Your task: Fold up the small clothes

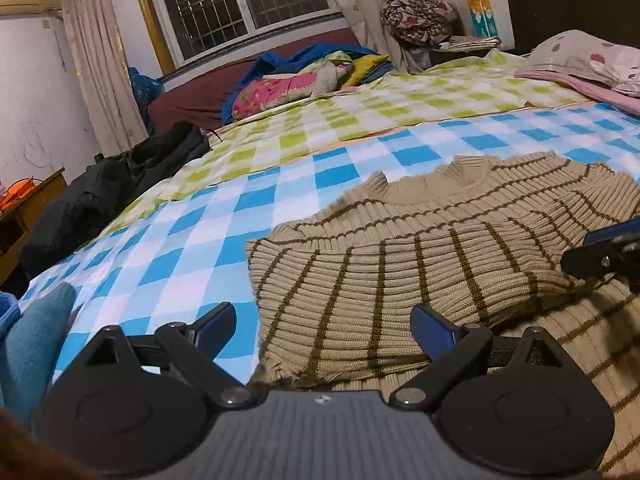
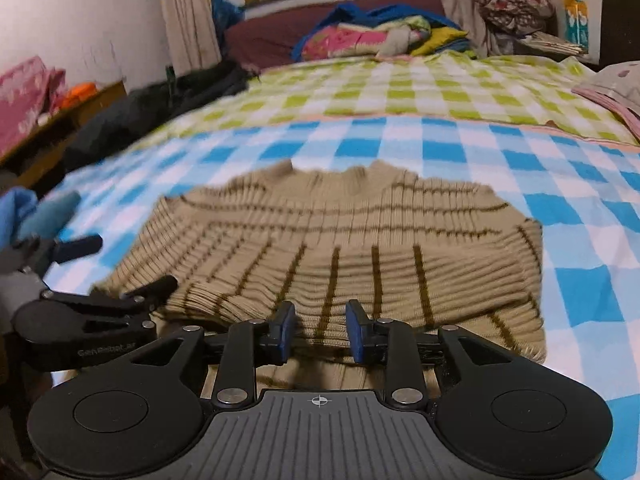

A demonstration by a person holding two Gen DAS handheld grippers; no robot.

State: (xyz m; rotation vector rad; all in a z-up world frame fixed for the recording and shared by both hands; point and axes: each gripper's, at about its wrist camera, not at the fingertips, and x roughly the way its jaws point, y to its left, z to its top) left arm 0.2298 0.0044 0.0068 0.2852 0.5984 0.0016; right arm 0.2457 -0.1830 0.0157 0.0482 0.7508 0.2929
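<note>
A beige ribbed sweater with thin brown stripes point(image 1: 400, 248) point(image 2: 340, 232) lies on the blue-and-white checked sheet point(image 1: 168, 248) point(image 2: 580, 248), its lower part folded up over the body. My left gripper point(image 1: 324, 328) stands open and wide over the sweater's near left corner, with nothing pinched; in the right wrist view the left gripper point(image 2: 120, 268) sits at the sweater's left edge. My right gripper point(image 2: 320, 332) is open by a narrow gap just above the folded edge, and no fabric is caught between the pads. In the left wrist view the right gripper point(image 1: 600, 252) shows at the right border.
A teal and blue cloth point(image 1: 36, 336) point(image 2: 44, 212) lies at the near left. Dark clothes point(image 1: 120, 176) are heaped on the bed's left edge beside a wooden cabinet point(image 1: 28, 208). Colourful bedding point(image 1: 304, 76) is piled at the far side, and a pillow point(image 1: 580, 56) lies at the right.
</note>
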